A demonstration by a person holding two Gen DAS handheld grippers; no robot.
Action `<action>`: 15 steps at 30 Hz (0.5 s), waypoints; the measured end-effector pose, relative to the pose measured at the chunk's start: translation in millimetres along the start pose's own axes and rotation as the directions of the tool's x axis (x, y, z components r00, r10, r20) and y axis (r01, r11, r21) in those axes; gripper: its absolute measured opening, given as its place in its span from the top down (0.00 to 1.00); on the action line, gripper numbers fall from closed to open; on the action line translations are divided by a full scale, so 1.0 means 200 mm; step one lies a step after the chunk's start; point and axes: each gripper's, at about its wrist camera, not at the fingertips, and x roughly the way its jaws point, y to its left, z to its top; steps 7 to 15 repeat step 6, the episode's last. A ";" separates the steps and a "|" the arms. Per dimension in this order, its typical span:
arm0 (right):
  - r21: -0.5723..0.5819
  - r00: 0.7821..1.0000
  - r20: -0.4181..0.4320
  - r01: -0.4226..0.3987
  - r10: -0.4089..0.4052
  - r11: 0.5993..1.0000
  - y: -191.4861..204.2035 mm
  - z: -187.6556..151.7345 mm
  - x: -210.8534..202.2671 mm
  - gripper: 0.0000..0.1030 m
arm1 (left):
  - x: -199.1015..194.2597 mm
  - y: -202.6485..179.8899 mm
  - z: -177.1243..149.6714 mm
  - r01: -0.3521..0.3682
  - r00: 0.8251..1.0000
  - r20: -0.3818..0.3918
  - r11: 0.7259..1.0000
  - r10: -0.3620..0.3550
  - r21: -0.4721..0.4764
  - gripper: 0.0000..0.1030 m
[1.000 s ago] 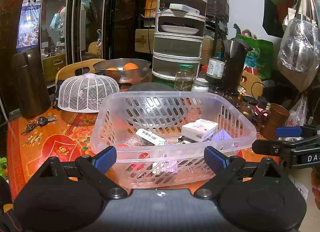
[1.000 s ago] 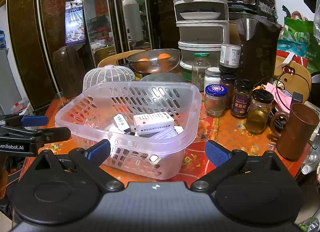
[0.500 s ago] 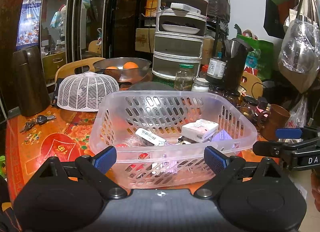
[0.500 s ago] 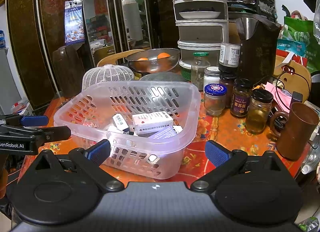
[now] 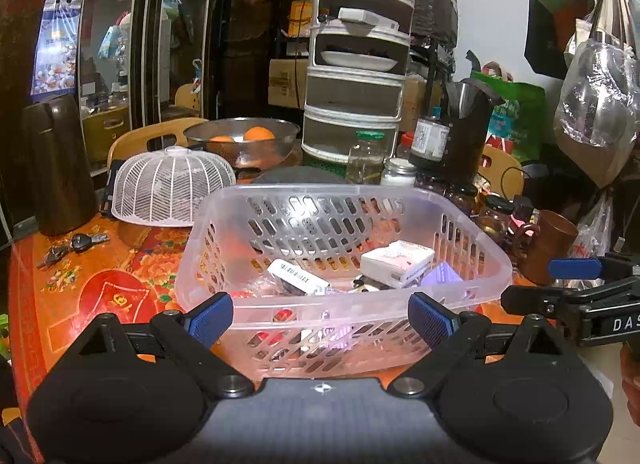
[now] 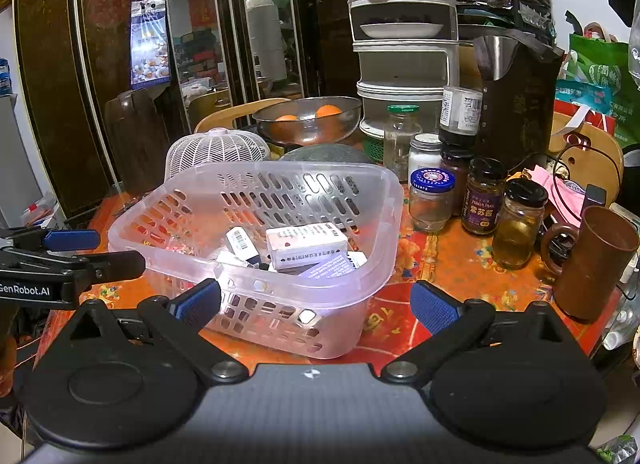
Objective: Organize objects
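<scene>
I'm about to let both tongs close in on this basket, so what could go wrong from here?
Three risks:
1. The glass jars stand crowded just beside the clear basket; sliding it that way could topple them.
2. The brown mug sits near the table edge, close to the open right tongs, so a wide swing may knock it.
3. The left tongs, also open, face a thin, slotted wall that may flex or slip, tipping the white box and other items.

Metal bowl holding oranges behind white mesh cover; brown mug at right.
</scene>
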 end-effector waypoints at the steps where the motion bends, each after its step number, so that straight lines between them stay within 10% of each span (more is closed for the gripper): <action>1: -0.001 1.000 0.000 0.000 0.000 1.000 0.00 0.00 0.00 0.00 | -0.01 0.00 0.00 -0.002 1.000 0.007 1.000 0.002 0.000 0.07; 15: 0.002 1.000 -0.003 0.002 -0.002 1.000 0.00 0.00 0.01 0.00 | -0.01 0.00 0.01 -0.018 0.999 0.026 1.000 0.018 0.002 0.07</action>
